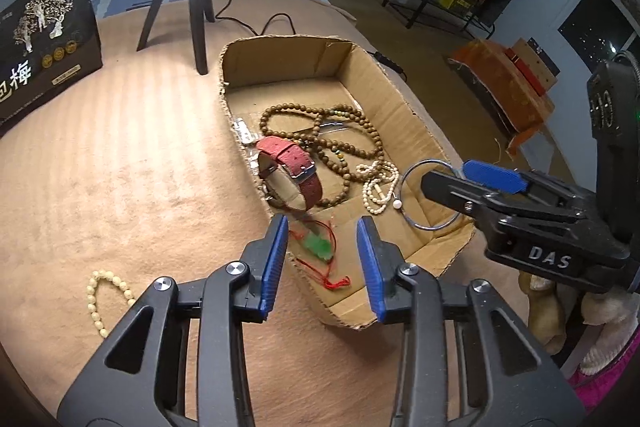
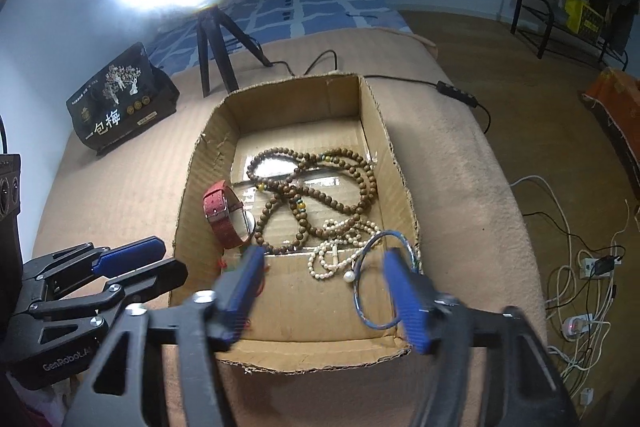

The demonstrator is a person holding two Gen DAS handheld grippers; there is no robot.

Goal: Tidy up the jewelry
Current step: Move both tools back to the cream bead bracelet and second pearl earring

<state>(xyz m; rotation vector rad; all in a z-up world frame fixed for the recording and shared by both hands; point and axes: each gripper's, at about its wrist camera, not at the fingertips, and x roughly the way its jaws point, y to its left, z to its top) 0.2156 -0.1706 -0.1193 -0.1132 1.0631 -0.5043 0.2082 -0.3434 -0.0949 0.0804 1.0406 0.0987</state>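
The left gripper (image 1: 322, 259) angles steeply down over the near left corner of the cardboard box (image 1: 400, 87), its blue pads parted and released, with the green pendant on a red cord (image 1: 318, 247) lying free on the box floor between them. The right gripper (image 2: 324, 287) tilts down over the near right corner, jaws spread wide and grasping nothing, the silver bangle (image 2: 376, 279) lying loose beside the pearl strand (image 2: 340, 247), brown bead necklace (image 2: 320, 187) and red-strapped watch (image 2: 224, 215). A cream bead bracelet (image 1: 106, 295) lies outside the box on the tan blanket (image 1: 120, 147)
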